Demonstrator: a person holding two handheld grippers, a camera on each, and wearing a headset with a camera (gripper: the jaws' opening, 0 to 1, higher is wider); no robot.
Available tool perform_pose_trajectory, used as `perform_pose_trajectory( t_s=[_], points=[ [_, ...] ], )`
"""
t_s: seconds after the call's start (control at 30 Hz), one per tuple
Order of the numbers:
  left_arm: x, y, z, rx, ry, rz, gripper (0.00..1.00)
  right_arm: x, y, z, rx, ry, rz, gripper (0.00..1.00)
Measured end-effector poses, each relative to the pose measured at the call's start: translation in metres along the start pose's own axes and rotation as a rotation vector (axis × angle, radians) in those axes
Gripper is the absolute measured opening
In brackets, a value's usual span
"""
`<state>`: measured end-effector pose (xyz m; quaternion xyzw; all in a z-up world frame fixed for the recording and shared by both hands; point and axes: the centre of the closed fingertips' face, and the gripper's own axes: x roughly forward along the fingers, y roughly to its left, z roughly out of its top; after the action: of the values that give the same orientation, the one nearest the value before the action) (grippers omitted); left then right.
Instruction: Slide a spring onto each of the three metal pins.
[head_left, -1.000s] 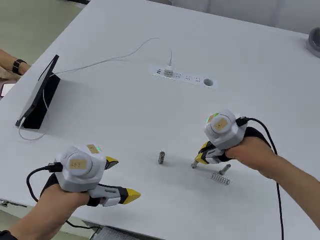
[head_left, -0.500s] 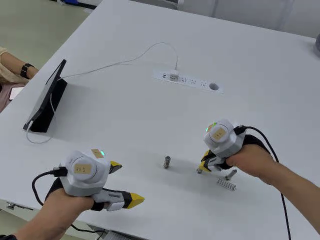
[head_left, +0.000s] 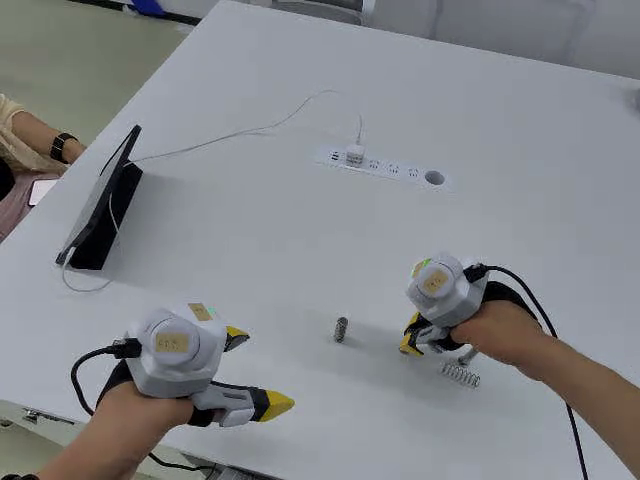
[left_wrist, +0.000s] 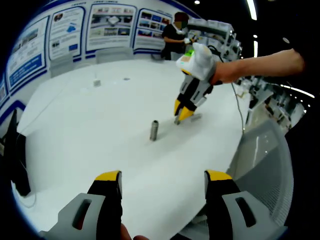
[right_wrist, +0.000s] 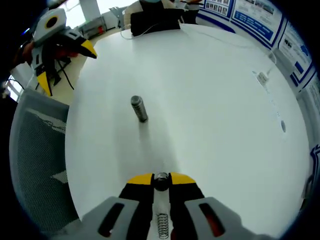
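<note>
**Loose spring lies behind the clenched right claw, on its near right**

We see the right gripper (right_wrist: 161, 179) clenched on a short grey metal pin (right_wrist: 161, 182), whose round end shows between the yellow tips. The loose coiled steel spring (head_left: 460, 375) lies flat on the white table (head_left: 300, 230), just beside that claw on its near right. It sits behind the tips rather than ahead of them, with its long axis running from far left to near right. We judge the right hand much the nearer to it. The left gripper (head_left: 256, 370) hovers well apart at the near left, jaws spread and empty. Between the two grippers stands a second upright metal pin (head_left: 341, 329), already wearing a spring. We think the coming move turns on bringing the loose spring's axis in line with the held pin.
</note>
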<state>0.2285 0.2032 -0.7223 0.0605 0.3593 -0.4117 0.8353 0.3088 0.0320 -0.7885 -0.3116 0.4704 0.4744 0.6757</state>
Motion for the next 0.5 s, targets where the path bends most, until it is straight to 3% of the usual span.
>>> perform_pose_trajectory(
  t_s=[0.13, 0.43, 0.5],
  points=[
    [-0.001, 0.0, -0.001, 0.001, 0.002, 0.002, 0.68, -0.002, 0.0, 0.002, 0.025, -0.02, 0.004, 0.14],
    [-0.002, 0.0, 0.002, 0.006, -0.002, 0.002, 0.68, -0.016, -0.003, -0.002, 0.051, -0.046, -0.023, 0.32],
    [-0.001, -0.002, 0.004, 0.009, -0.005, -0.001, 0.68, -0.018, -0.004, -0.001, 0.068, -0.081, -0.037, 0.34]
  ],
)
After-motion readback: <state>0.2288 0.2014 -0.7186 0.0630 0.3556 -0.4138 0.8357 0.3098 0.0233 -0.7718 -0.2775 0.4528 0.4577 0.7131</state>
